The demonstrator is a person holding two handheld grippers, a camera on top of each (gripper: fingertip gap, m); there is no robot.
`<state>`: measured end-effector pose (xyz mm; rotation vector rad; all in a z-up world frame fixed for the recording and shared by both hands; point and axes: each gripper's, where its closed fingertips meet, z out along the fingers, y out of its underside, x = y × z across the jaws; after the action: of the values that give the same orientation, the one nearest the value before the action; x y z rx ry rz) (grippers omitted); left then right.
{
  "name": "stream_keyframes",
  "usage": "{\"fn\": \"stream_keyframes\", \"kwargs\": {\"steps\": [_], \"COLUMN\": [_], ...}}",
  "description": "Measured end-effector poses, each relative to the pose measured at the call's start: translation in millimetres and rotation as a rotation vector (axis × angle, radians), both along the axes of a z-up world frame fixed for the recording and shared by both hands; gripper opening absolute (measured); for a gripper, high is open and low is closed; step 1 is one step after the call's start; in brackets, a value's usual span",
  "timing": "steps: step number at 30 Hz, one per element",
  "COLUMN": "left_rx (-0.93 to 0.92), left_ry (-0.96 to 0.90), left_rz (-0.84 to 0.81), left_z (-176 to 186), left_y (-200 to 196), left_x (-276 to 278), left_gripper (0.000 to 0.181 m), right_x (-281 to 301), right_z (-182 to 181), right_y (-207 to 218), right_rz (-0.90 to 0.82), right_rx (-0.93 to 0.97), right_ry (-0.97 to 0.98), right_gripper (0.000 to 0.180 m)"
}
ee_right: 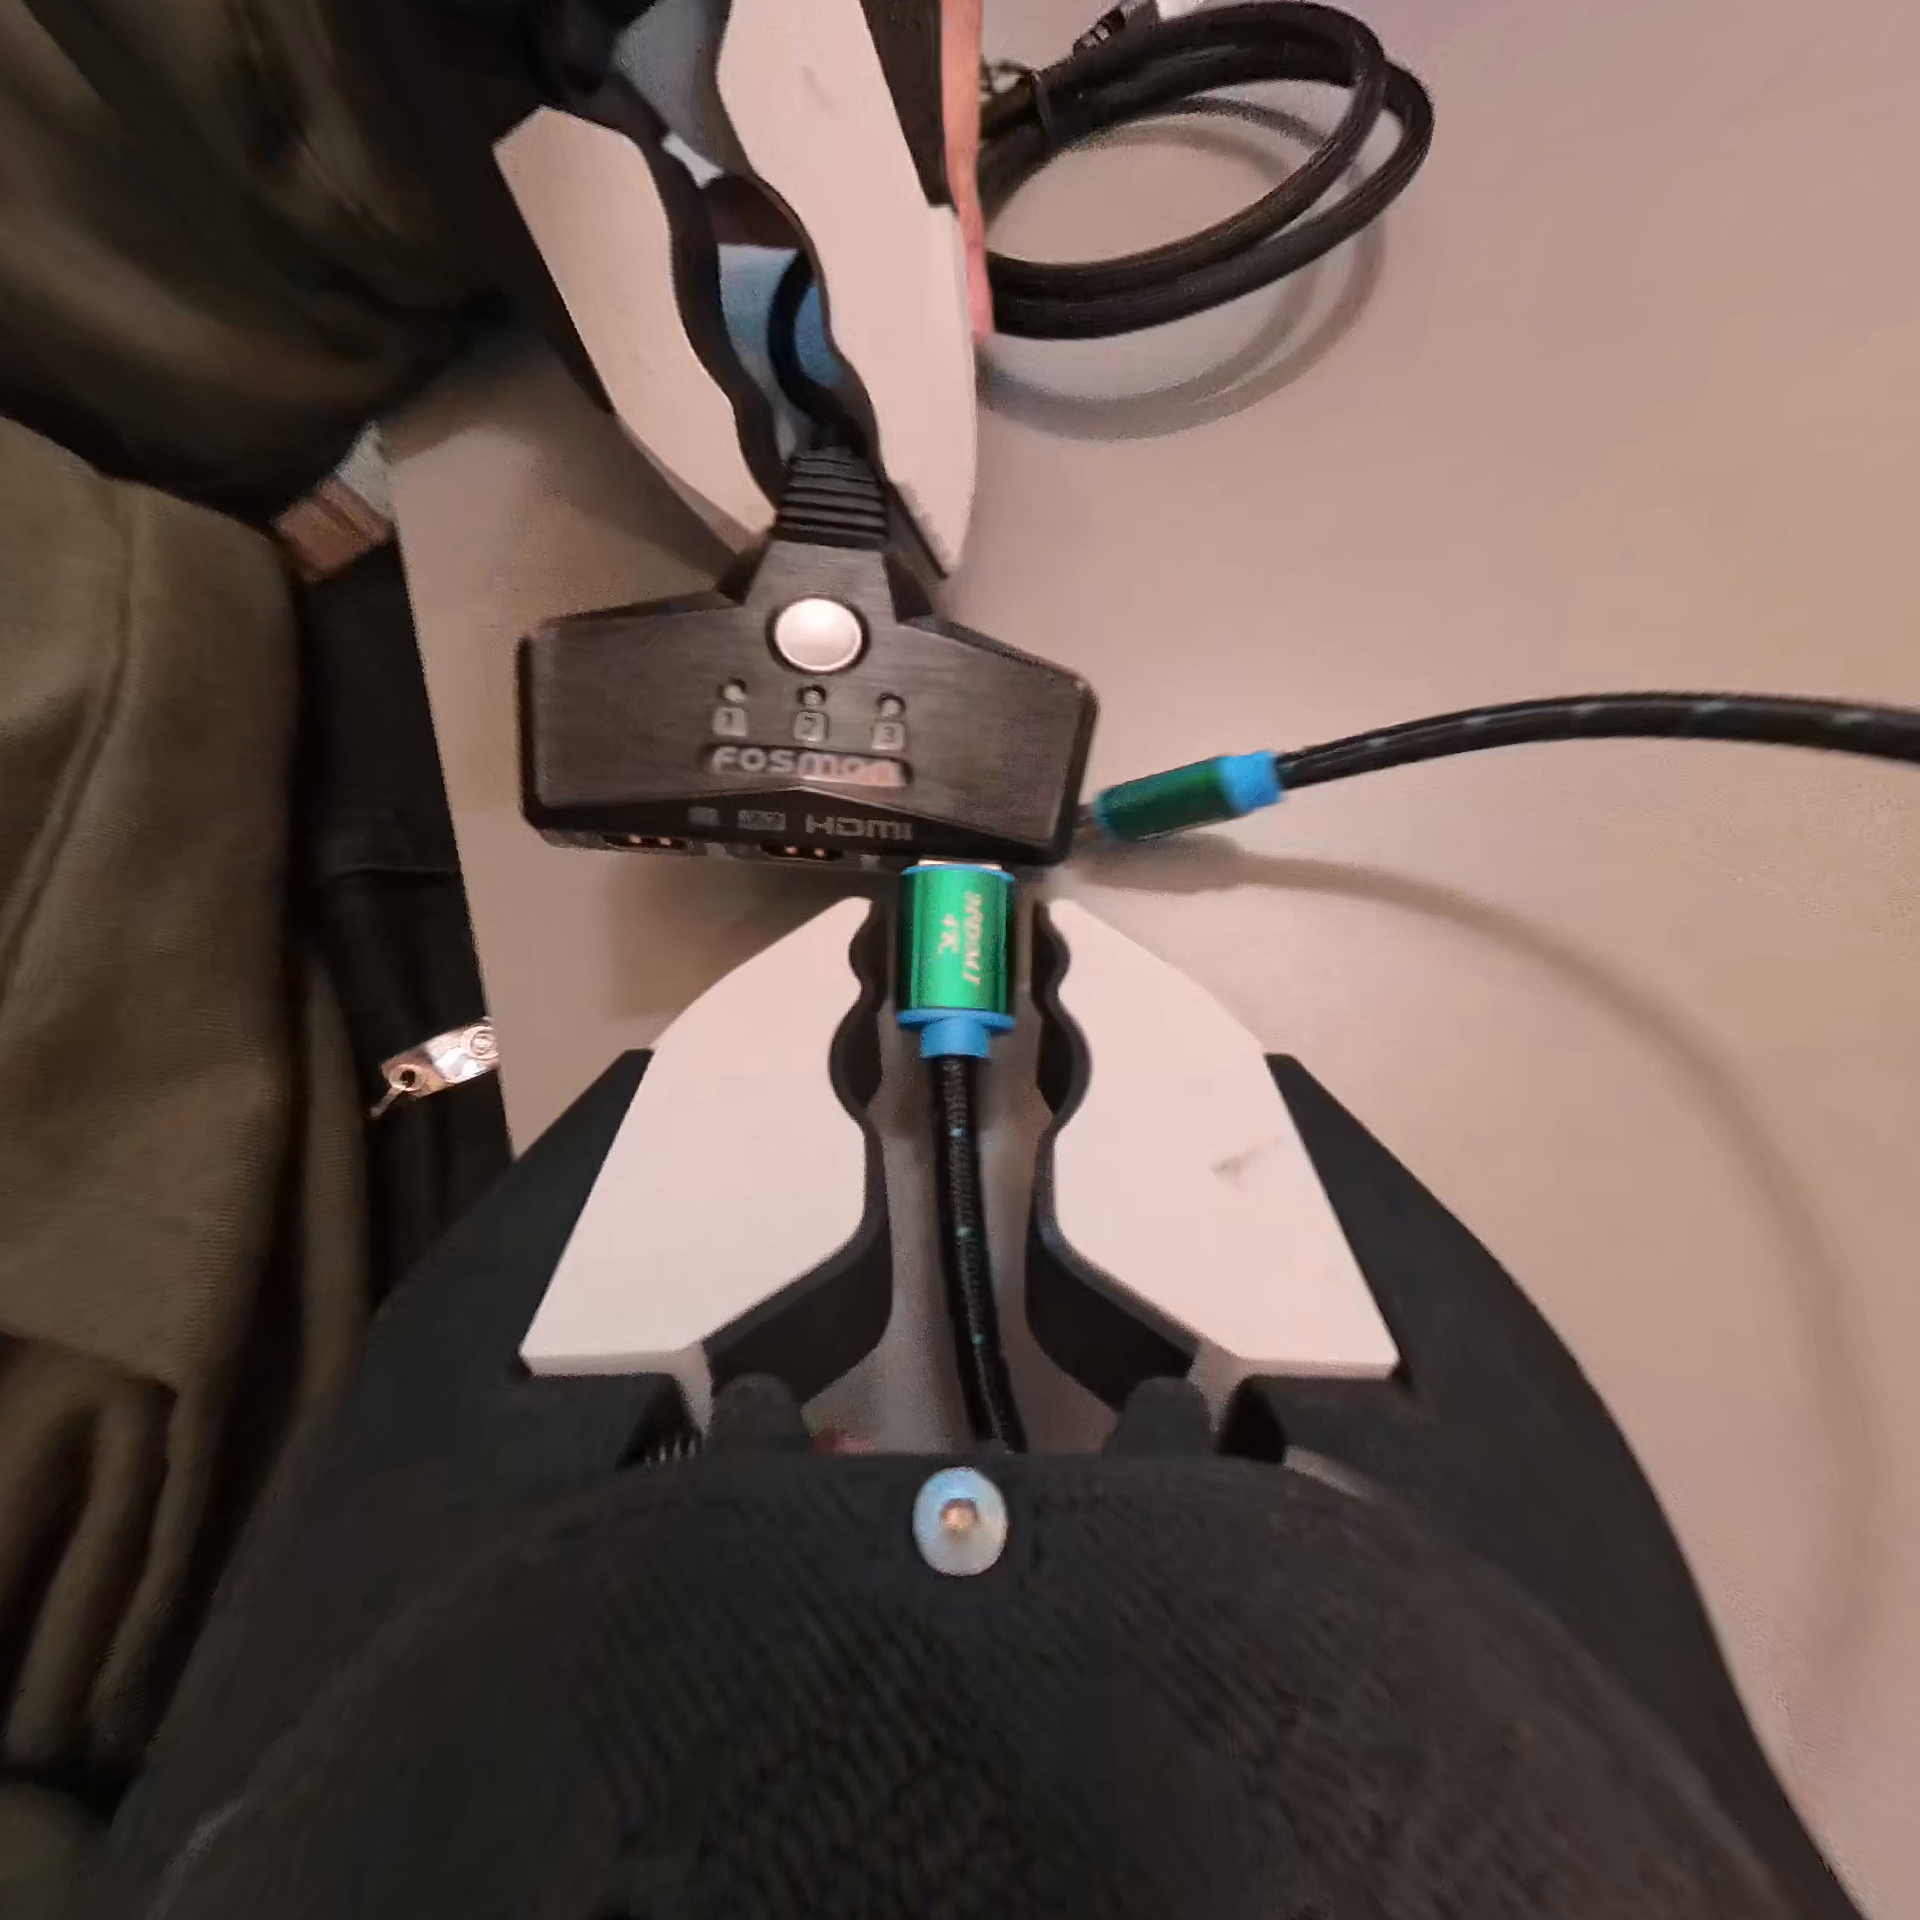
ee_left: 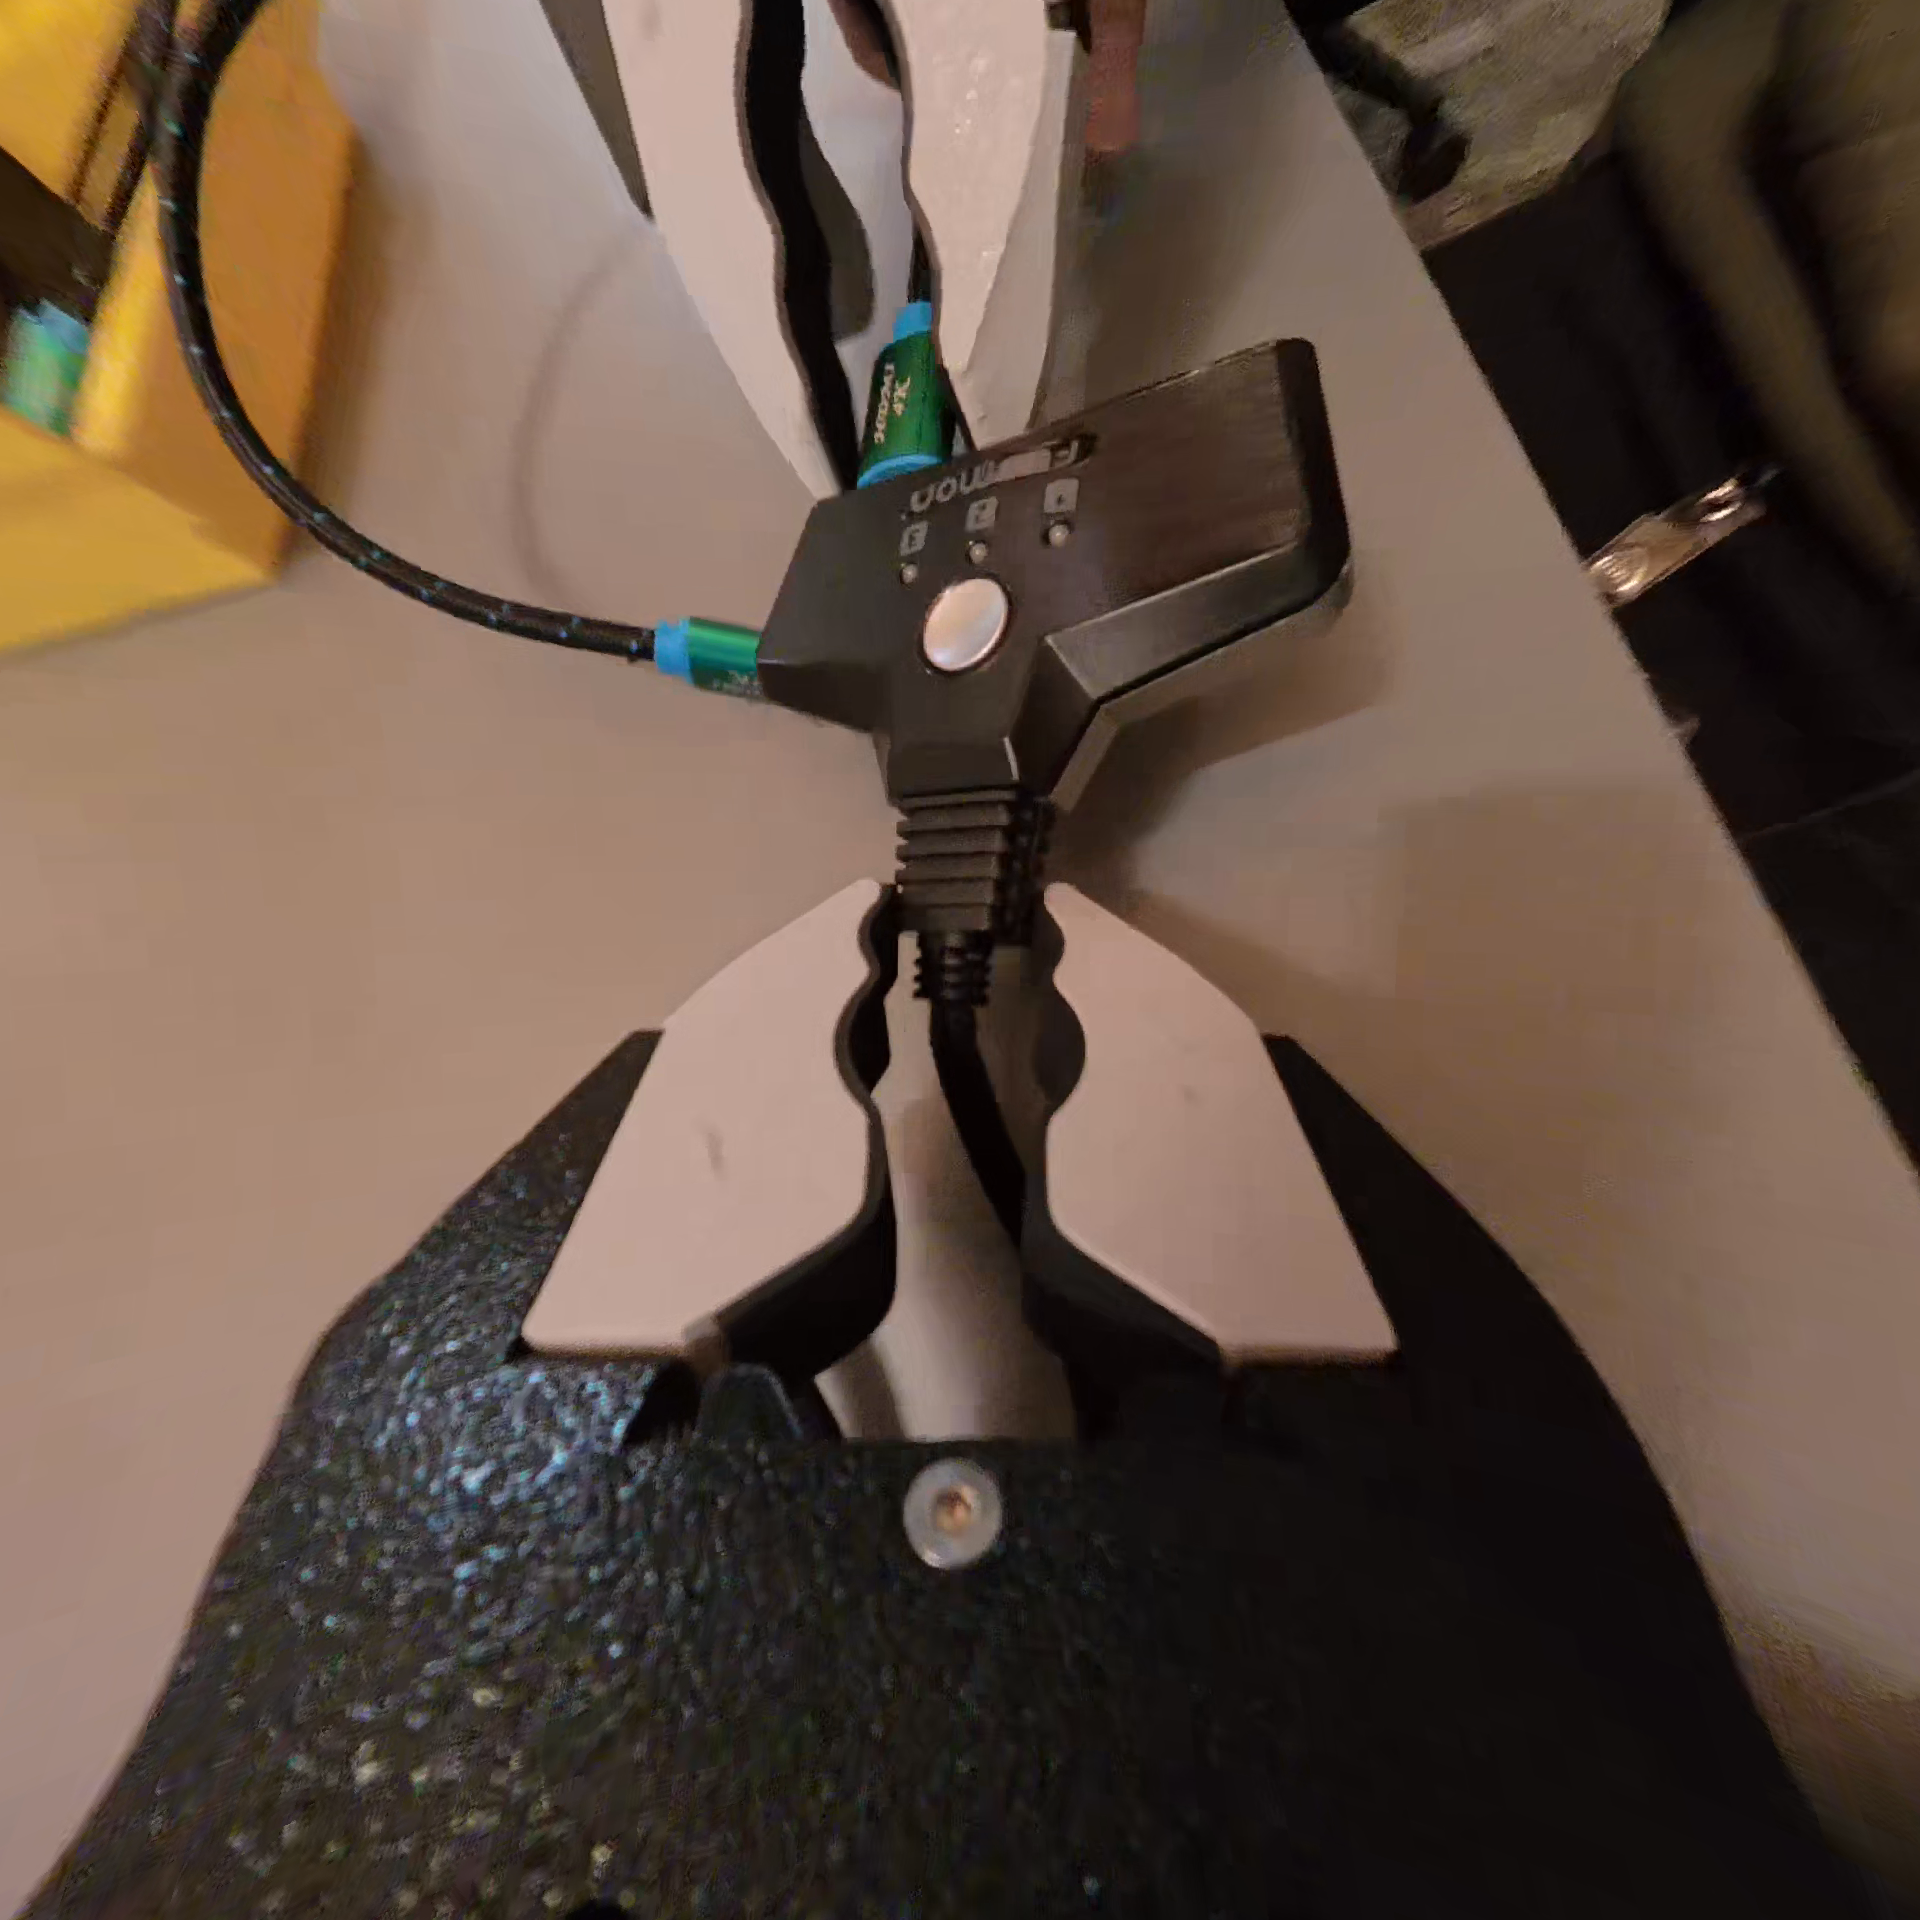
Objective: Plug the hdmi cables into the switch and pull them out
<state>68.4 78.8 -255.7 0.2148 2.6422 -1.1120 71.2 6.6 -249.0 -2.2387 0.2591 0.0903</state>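
A black HDMI switch (ee_left: 1049, 582) with a round silver button lies on the beige table (ee_left: 312, 935) near its edge. My left gripper (ee_left: 961, 904) is shut on the ribbed strain relief of the switch's own cable (ee_left: 961, 842). My right gripper (ee_right: 951, 914) is shut on a green HDMI plug (ee_right: 951, 951) with a braided black cable. The plug's metal tip sits at the rightmost port on the switch's (ee_right: 810, 727) front face. How deep it sits is hidden. A second green plug (ee_right: 1184, 800) lies on the table against the switch's right corner.
A yellow box (ee_left: 156, 364) stands at the far left in the left wrist view. A coil of black cable (ee_right: 1195, 208) lies behind the switch. The table edge runs beside the switch, with a person's olive clothing (ee_right: 156, 727) and a metal clip (ee_right: 436, 1060) beyond it.
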Motion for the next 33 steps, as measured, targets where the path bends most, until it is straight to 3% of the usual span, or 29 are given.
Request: {"fn": "stream_keyframes", "kwargs": {"steps": [1, 5, 12, 15, 19, 26, 29, 33], "left_rx": [0.002, 0.015, -0.158, -0.198, -0.253, -0.533, -0.522, -0.519], "left_ry": [-0.054, -0.128, 0.103, 0.114, 0.156, 0.197, 0.167, 0.15], "left_rz": [-0.003, 0.003, -0.03, -0.074, -0.063, -0.064, -0.066, -0.052], "left_z": [2.1, 4.3, 20.6, 27.8, 40.3, 85.6, 85.5, 85.6], "left_y": [-0.6, -1.0, -6.3, -10.6, -14.9, -10.5, -9.7, -10.4], "left_x": [2.7, 7.1, -12.2, -20.1, -23.2, -20.4, -19.8, -17.8], "left_gripper": [0.023, 0.023, 0.029, 0.025, 0.037, 0.021, 0.015, 0.028], "right_x": [-0.7, 4.6, 0.8, -1.9, 2.9, 3.8, 5.4, 7.7], "right_z": [1.0, -1.2, 32.6, 43.8, 52.2, 72.2, 77.0, 78.3], "right_y": [0.4, 0.7, 3.8, 4.7, 3.7, 0.0, -0.8, -2.5], "right_rz": [-0.007, -0.051, 0.09, 0.121, 0.086, 0.075, 0.068, 0.06], "right_rx": [0.017, 0.049, 0.118, 0.145, 0.17, 0.231, 0.232, 0.22], "right_ry": [0.031, 0.091, -0.236, -0.298, -0.318, -0.353, -0.366, -0.377], "right_gripper": [0.026, 0.022, 0.022, 0.022, 0.022, 0.022, 0.022, 0.022]}}
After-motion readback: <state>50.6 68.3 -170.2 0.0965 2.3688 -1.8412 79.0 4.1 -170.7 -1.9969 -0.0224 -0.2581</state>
